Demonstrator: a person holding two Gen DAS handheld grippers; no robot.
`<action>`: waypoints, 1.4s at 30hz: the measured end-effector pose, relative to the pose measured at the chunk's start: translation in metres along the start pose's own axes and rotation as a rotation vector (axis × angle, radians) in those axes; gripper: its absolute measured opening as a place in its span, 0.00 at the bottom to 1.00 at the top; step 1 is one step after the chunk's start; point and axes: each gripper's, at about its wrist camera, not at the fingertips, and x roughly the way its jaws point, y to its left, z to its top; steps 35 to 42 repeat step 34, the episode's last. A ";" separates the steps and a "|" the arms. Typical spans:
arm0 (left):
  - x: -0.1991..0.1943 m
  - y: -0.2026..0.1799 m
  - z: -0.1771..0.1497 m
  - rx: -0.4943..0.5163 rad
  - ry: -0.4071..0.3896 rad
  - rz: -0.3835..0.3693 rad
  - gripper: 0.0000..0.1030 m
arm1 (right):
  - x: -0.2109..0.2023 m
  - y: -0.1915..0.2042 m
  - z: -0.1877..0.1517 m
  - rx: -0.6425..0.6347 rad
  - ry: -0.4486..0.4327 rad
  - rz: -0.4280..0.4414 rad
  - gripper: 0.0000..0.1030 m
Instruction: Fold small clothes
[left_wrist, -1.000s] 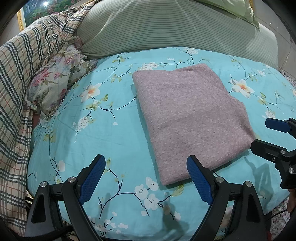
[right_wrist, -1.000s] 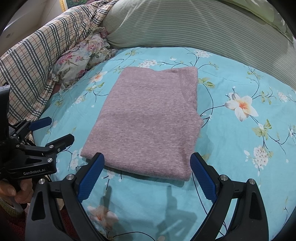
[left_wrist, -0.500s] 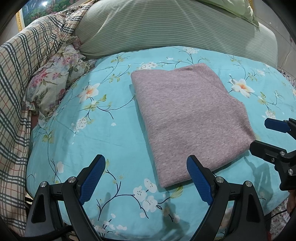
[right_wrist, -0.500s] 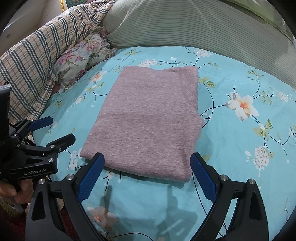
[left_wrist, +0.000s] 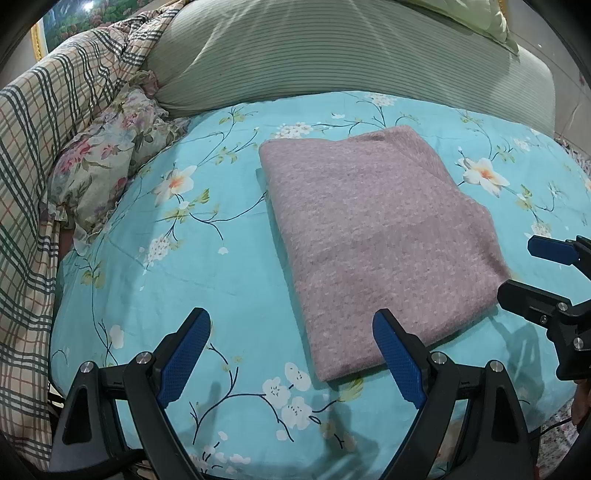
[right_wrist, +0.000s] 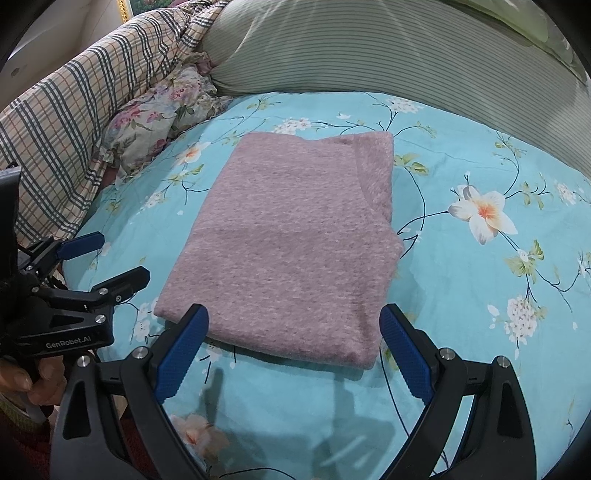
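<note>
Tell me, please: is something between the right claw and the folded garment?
Nothing visible. The right claw is open just before the near edge of the garment, with only bare bedsheet between them.

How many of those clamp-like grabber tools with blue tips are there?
2. The left gripper hangs open over the bedspread, near the folded pink sweater. The right gripper is open at the sweater's near edge.
</note>
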 end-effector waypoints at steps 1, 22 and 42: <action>0.000 0.000 0.001 0.000 -0.003 0.000 0.88 | 0.000 -0.001 0.001 -0.001 -0.001 0.000 0.91; 0.012 0.002 0.018 -0.011 -0.016 0.031 0.88 | 0.011 -0.013 0.013 0.035 -0.010 0.010 0.91; 0.025 0.007 0.025 -0.046 0.008 0.031 0.88 | 0.026 -0.020 0.018 0.084 0.006 0.028 0.91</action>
